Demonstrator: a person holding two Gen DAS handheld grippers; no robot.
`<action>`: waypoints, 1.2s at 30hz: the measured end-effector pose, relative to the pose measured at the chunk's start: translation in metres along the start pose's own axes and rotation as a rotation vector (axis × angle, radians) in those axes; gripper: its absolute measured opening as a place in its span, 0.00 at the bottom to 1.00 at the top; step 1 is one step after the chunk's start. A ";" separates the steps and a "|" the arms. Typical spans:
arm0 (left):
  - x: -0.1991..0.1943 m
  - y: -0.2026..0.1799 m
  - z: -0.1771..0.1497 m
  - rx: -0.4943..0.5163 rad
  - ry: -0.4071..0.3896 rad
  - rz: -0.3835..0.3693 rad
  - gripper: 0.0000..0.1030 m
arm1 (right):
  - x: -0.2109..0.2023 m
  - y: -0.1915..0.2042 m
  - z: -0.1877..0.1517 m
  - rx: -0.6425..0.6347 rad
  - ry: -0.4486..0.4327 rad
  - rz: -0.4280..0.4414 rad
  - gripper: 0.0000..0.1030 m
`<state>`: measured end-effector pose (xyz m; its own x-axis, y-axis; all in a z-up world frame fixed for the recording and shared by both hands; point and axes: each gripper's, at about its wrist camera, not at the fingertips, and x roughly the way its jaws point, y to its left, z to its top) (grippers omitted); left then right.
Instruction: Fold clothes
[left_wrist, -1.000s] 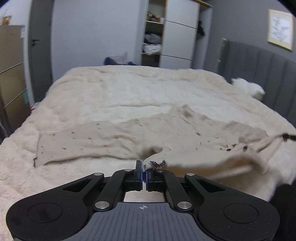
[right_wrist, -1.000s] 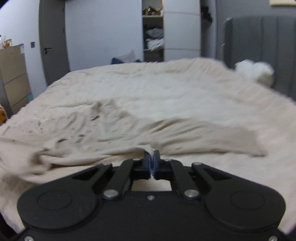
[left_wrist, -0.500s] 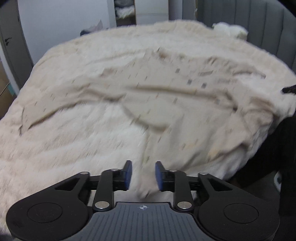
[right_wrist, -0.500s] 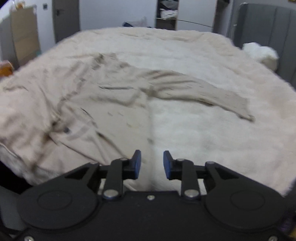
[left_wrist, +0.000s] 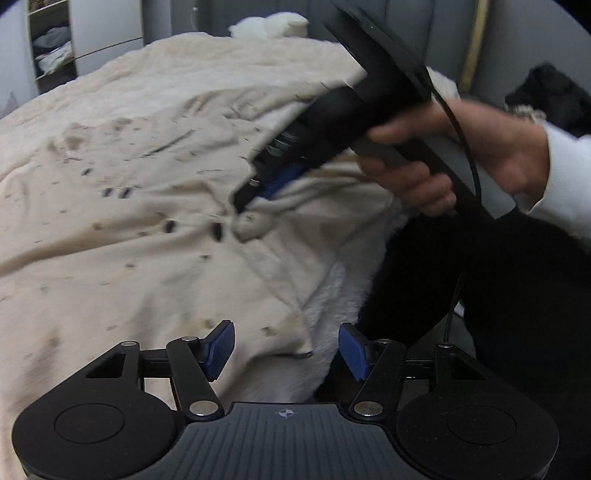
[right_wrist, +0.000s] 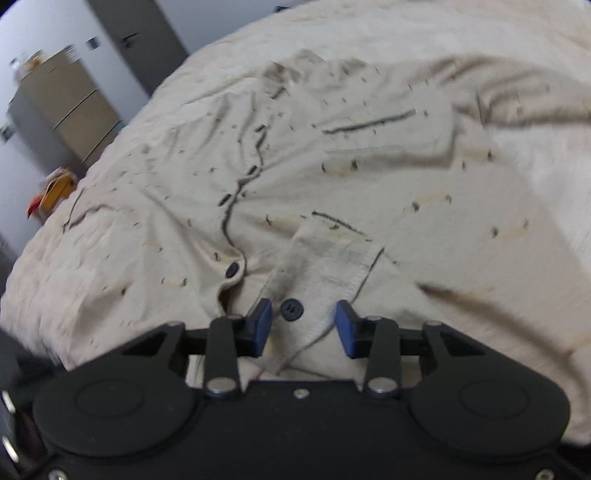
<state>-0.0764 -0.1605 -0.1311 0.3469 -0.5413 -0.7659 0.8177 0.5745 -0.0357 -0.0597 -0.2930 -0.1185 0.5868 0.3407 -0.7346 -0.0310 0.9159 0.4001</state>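
blue pads (left_wrist: 221, 347) of the left gripper (left_wrist: 286, 345) stand apart and are opening, gripping nothing; the hem corner of the beige shirt (left_wrist: 129, 229) lies just beyond them. right gripper (right_wrist: 303, 325): jaws apart and closing, with the shirt's placket and a dark button (right_wrist: 291, 309) between the pads, which are not yet pressing. a hand (left_wrist: 480, 147) holds this gripper's handle, tip down on bunched cloth. shirt spread, creased, front up, on a cream blanket (left_wrist: 221, 66). beyond: white pillow (left_wrist: 269, 24), drawers (right_wrist: 70, 110).
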 end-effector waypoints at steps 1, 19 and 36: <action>0.005 0.000 -0.002 -0.011 0.001 -0.015 0.36 | -0.002 0.000 -0.002 0.005 -0.016 0.012 0.00; -0.043 0.055 -0.003 -0.214 -0.027 0.238 0.08 | -0.070 0.056 -0.086 -0.543 0.114 0.113 0.15; -0.068 0.107 -0.024 -0.364 -0.023 0.371 0.49 | -0.026 0.045 -0.025 -0.169 0.102 0.157 0.43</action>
<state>-0.0236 -0.0475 -0.0979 0.5961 -0.2717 -0.7555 0.4269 0.9042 0.0117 -0.0960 -0.2554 -0.0952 0.4796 0.4935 -0.7256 -0.2550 0.8696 0.4228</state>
